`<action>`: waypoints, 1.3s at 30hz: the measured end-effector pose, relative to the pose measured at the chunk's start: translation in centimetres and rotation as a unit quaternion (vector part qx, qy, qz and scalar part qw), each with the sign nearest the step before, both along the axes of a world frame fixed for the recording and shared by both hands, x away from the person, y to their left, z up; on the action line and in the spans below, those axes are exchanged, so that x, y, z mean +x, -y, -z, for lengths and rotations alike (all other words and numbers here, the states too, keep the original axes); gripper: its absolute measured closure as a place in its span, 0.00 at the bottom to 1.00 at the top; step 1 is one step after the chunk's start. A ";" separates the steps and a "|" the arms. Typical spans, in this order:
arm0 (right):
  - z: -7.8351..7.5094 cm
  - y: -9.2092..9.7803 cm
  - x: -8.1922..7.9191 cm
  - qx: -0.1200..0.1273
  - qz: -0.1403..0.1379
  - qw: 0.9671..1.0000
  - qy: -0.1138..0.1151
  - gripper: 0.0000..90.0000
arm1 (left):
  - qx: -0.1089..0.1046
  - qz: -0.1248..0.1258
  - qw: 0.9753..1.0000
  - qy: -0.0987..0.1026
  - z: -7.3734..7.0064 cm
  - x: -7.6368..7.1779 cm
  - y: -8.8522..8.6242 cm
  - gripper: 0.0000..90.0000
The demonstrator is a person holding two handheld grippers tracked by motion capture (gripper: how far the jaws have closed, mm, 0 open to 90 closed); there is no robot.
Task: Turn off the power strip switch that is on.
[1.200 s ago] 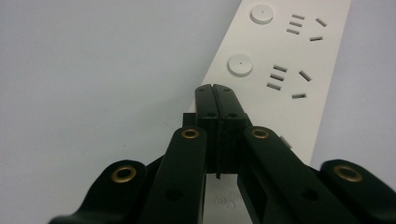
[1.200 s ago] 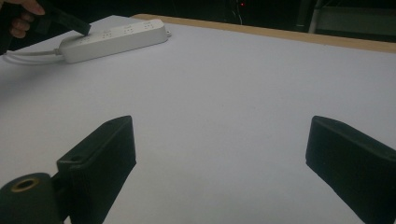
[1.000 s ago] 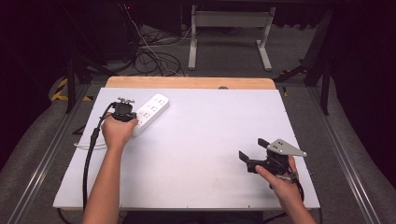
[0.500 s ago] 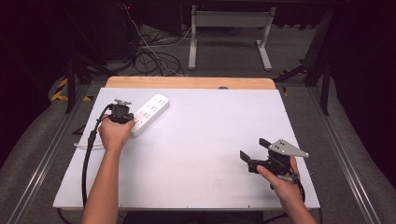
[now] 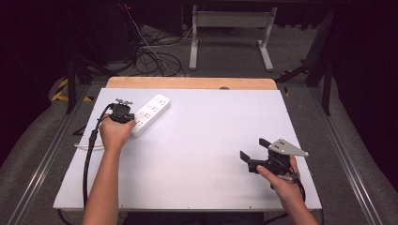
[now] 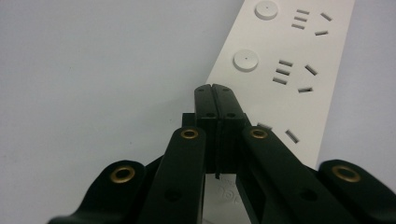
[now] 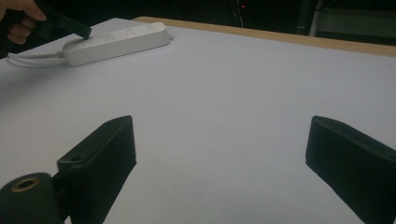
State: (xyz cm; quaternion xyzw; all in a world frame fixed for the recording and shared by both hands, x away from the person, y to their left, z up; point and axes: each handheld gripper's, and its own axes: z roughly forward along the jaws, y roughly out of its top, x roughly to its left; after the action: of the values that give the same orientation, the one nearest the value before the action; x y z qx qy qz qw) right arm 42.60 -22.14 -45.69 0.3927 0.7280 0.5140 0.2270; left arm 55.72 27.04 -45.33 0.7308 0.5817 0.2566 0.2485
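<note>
The left gripper [image 5: 123, 111] is being held over the near end of a long white plastic power strip [image 5: 149, 114] lying on the white table top [image 5: 206, 136]. In the left gripper view its jaws are being pressed flat together, nothing being pinched between them, and the closed tips [image 6: 215, 100] are being kept over the strip's near left edge. The power strip [image 6: 285, 70] is being seen running away ahead of the jaws and to their right, with two round white buttons [image 6: 245, 60] and groups of socket slots lying just beyond the tips. Whether the tips are touching the strip's surface cannot be told.

The right gripper [image 5: 256, 157] is being held low over the near right part of the table, well apart from the strip. In the right gripper view its jaws are being held spread wide, with bare white table top [image 7: 219, 116] lying between them and nothing being gripped. Far ahead of these jaws and to their left, the power strip [image 7: 116, 42] is being seen with its white cable [image 7: 28, 58] trailing off its left end, and the left gripper [image 7: 65, 23] is being held at that same end by a hand [image 7: 21, 18].

No containers are being seen on the table; nothing is being held in or on the strip's sockets.
</note>
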 end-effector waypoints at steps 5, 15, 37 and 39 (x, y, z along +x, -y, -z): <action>-0.1 0.1 -0.1 0.000 0.000 1.000 0.002 0.10 | 0.009 0.012 1.000 -0.009 -0.1 0.2 0.1 1.00; -0.2 0.2 -0.2 0.001 0.000 1.000 0.004 0.10 | 0.016 0.010 1.000 -0.007 0.0 0.1 0.4 1.00; -0.1 0.0 -0.1 -0.001 -0.001 1.000 0.002 0.10 | 0.016 0.015 1.000 -0.009 -0.1 0.2 0.2 1.00; -0.1 0.0 -0.1 -0.001 0.000 1.000 0.001 0.10 | 0.014 0.014 1.000 -0.010 -0.1 0.1 0.2 1.00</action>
State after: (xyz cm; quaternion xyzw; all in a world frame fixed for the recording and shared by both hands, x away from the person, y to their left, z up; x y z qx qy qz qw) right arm 42.49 -22.14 -45.55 0.3918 0.7281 0.5141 0.2282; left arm 55.86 26.81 -45.23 0.7448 0.5703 0.2540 0.2357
